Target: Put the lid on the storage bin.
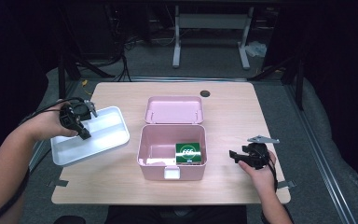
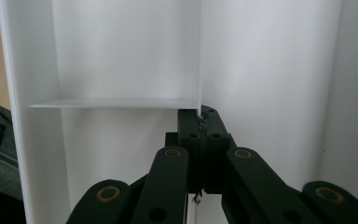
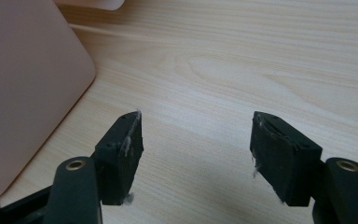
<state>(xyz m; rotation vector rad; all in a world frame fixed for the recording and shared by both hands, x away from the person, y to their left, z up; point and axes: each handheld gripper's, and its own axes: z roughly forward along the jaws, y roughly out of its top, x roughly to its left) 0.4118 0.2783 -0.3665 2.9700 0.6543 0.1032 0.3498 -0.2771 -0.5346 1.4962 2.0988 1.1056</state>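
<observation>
Black jaws of the left gripper (image 2: 200, 122) stand pinched together on the thin white divider of the tray (image 2: 121, 51) — in the left gripper view the wall's edge runs straight down into the seam between the pads. From the high view the same gripper (image 1: 83, 133) sits over the tray (image 1: 107, 140) near the table's (image 1: 242, 112) left edge, with the tray tilted, its left end hanging past that edge and its right end low over the wood. It has 2 or more compartments, all bare white.

At the table's middle stands the pink box (image 1: 171, 151), lid off; a green packet (image 1: 188, 153) lies in its right half. Its pink lid (image 1: 174, 109) rests just behind it, toward the far edge, inside facing up.

Right gripper (image 1: 233, 155) rests by the right edge near the front, pointing at the box, well apart from it — its jaws stand wide with nothing between them, bare wood showing through the gap in the right gripper view (image 3: 196, 154), and the box's side (image 3: 23, 84) to the left
</observation>
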